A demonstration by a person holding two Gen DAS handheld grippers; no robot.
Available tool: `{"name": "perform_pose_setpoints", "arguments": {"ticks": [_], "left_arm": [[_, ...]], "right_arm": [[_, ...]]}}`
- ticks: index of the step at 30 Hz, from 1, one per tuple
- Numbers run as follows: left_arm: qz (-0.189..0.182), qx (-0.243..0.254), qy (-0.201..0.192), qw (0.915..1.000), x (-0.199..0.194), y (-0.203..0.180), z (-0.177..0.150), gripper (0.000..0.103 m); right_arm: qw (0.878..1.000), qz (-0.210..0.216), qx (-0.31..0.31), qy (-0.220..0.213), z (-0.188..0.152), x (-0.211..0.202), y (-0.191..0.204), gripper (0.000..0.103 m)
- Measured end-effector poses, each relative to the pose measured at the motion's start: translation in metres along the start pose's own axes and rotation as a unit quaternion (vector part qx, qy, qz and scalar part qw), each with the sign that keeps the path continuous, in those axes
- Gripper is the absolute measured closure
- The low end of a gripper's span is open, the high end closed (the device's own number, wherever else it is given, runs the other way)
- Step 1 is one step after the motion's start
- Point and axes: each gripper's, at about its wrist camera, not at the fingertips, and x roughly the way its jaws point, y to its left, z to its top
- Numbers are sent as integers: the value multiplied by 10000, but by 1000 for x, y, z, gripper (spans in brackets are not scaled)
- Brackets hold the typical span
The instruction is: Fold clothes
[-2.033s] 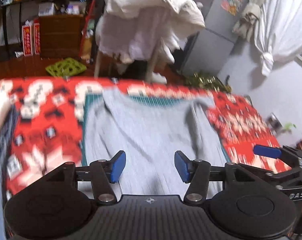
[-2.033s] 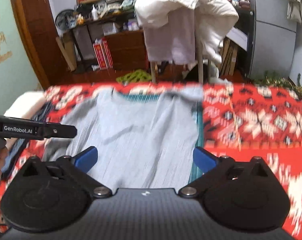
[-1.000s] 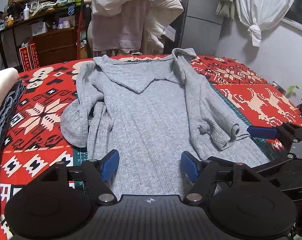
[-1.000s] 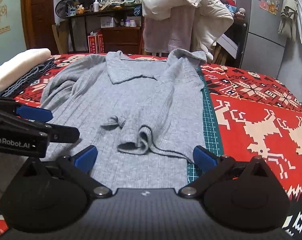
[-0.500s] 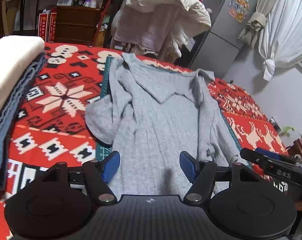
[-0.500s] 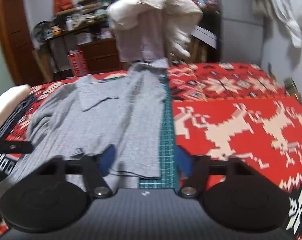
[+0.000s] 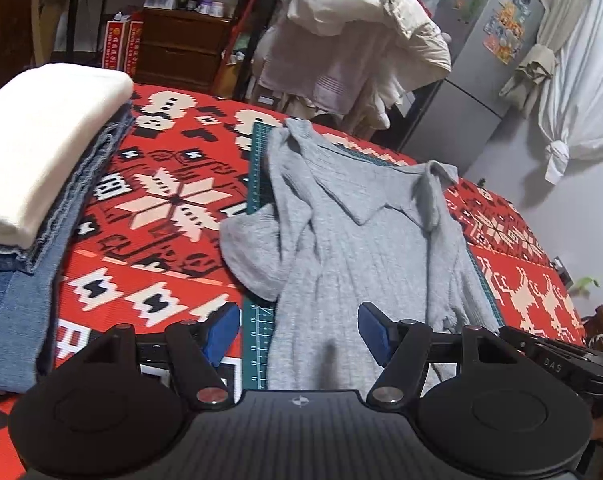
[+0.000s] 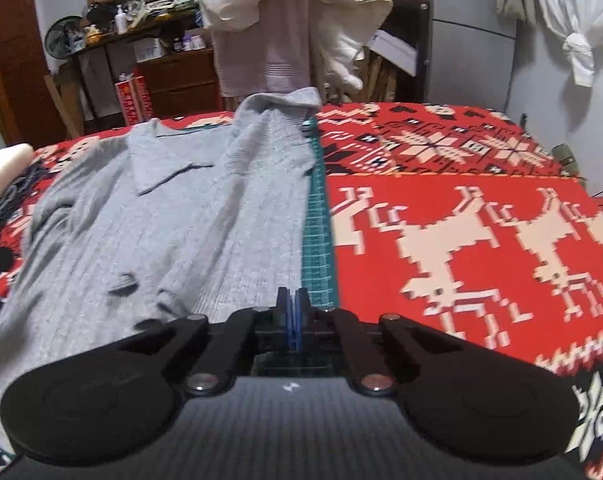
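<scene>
A grey fridge is standing at one o'clock beside a knotted white curtain hanging at two, while a dark wooden dresser and cluttered shelf are sitting at eleven against the wall.

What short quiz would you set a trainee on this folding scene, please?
1. True or false: the right hand-held gripper is wide open.
2. The grey sweater lies mostly on: A) a green mat; B) a chair; C) the floor.
3. Fill in: the white folded cloth rests on folded blue ____.
Key: 1 false, its jaws are closed; 2 A; 3 denim.
</scene>
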Motion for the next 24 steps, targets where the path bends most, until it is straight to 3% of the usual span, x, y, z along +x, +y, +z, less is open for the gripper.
{"name": "perform_pose_setpoints", "arguments": {"ticks": [6, 13, 22, 24], "left_arm": [[173, 27, -111, 9998, -6, 10, 10, 43], [426, -25, -161, 9990, -6, 21, 23, 44], [707, 156, -191, 9972, 0, 26, 35, 48], [731, 162, -165, 9971, 2, 28, 37, 53]], "right_arm": [[9970, -694, -259, -209, 24, 1, -45, 102], [9855, -1544, -633, -324, 73, 19, -114, 102], [9751, -2048, -843, -92, 106, 58, -173, 102], [9747, -2072, -835, -1, 107, 69, -180, 102]]}}
